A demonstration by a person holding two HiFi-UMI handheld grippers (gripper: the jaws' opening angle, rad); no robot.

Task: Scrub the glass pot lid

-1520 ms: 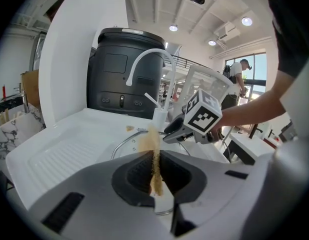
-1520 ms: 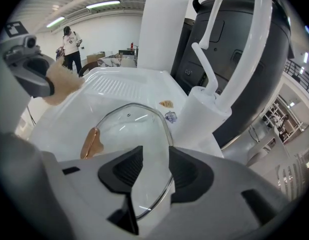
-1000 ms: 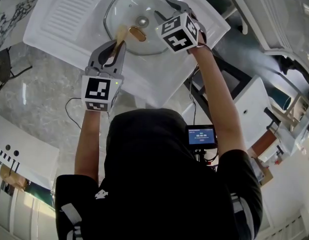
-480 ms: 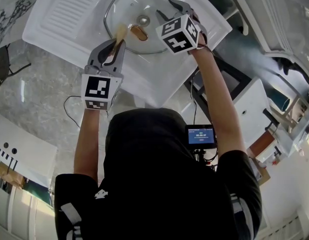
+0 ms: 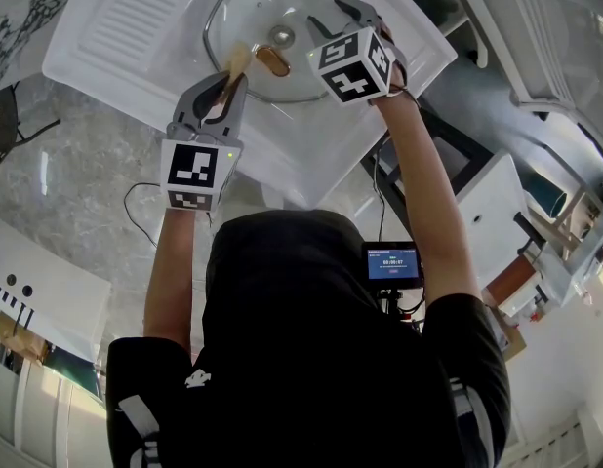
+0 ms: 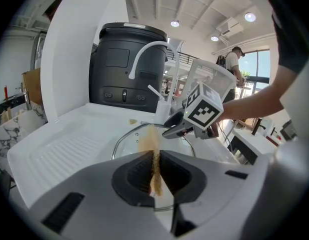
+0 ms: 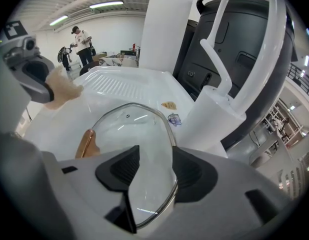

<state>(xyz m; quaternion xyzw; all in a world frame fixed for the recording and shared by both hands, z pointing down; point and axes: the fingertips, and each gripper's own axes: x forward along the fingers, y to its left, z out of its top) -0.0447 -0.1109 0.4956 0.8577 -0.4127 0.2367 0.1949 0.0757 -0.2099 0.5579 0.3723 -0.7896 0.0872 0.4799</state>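
The lid (image 5: pixel 255 16) is clamped at its rim by the right gripper (image 7: pixel 153 173). The sponge (image 5: pixel 238 59), pinched in the left gripper (image 5: pixel 226 84), is nudged slightly farther across; scrubbing is continued.

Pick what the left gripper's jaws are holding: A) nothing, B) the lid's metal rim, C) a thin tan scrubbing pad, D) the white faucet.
C: the left gripper has its jaws shut on a thin tan scrubbing pad that points toward the glass pot lid.

Free: ribbed drainboard (image 5: pixel 136 13) left of glass lid (image 5: pixel 241 18); faucet (image 7: pixel 217 109) close behind lid blocks far side.
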